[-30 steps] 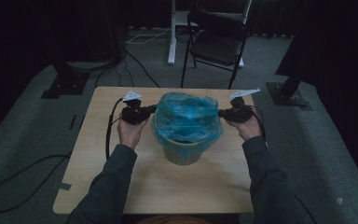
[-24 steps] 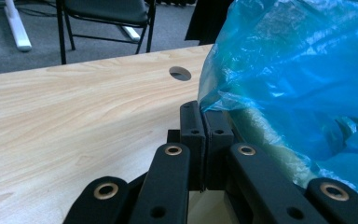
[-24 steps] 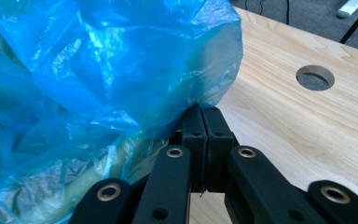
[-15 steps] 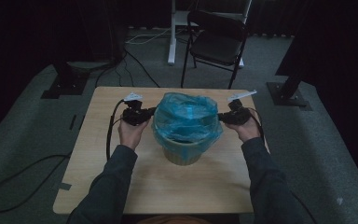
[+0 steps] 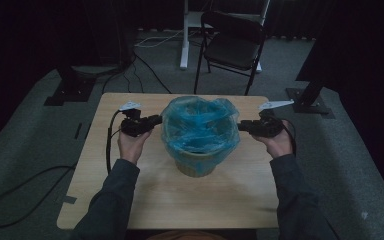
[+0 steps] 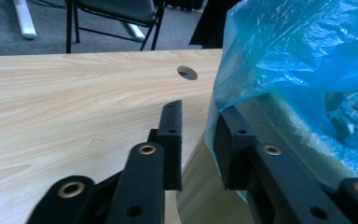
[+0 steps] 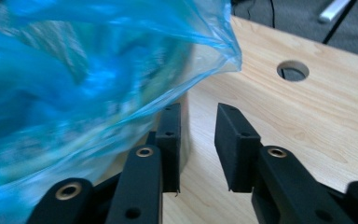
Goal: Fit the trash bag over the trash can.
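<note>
On the table (image 5: 130, 200), blue-bag-lined bin (image 5: 200, 150)

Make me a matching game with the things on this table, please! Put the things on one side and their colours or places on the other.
Things:
1. plastic bag
2. bin
3. left tongs
4. folding chair

Colour, place or state:
a. on the floor beyond the table
b. black, jaws just opened, at the bag's edge
c. blue, see-through, lining the bin
d. pale, standing mid-table

Pairs: 1-c, 2-d, 3-b, 4-a
</note>
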The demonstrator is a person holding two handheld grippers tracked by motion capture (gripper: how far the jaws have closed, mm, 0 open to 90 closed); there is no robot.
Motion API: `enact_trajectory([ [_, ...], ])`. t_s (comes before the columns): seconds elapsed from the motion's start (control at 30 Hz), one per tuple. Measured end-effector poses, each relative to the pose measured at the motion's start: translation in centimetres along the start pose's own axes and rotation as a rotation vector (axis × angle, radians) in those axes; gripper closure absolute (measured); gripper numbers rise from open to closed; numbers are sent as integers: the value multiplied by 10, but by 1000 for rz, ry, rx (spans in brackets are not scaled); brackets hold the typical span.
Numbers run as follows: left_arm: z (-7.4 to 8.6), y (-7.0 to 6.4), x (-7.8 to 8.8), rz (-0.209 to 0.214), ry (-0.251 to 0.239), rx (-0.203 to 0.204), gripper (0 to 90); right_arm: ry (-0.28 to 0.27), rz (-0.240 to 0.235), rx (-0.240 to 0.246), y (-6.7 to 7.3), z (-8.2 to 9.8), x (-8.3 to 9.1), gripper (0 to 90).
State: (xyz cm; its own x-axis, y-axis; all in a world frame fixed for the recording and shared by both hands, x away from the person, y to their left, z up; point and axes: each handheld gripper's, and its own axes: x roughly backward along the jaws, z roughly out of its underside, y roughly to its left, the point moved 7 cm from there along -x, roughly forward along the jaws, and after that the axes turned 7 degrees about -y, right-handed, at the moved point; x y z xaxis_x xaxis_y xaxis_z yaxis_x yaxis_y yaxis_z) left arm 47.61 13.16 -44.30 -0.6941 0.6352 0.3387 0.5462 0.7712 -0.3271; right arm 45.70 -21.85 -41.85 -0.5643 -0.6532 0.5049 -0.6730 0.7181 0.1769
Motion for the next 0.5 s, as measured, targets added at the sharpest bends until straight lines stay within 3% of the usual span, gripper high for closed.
enact_trajectory([
  [0.1, -1, 1, 14, 0, -19, 14, 697, -44, -35, 4, 12, -2, 15, 684],
  [0.33, -1, -2, 21, 18, -29, 22, 664, -96, -104, -1, 30, -6, 27, 633],
  [0.43, 1, -4, 18, 25, -23, 22, 672, -72, -125, -8, 35, -4, 22, 621],
  [0.5, 3, -7, 16, 30, -11, 12, 693, -48, -138, -20, 35, 0, 18, 687],
])
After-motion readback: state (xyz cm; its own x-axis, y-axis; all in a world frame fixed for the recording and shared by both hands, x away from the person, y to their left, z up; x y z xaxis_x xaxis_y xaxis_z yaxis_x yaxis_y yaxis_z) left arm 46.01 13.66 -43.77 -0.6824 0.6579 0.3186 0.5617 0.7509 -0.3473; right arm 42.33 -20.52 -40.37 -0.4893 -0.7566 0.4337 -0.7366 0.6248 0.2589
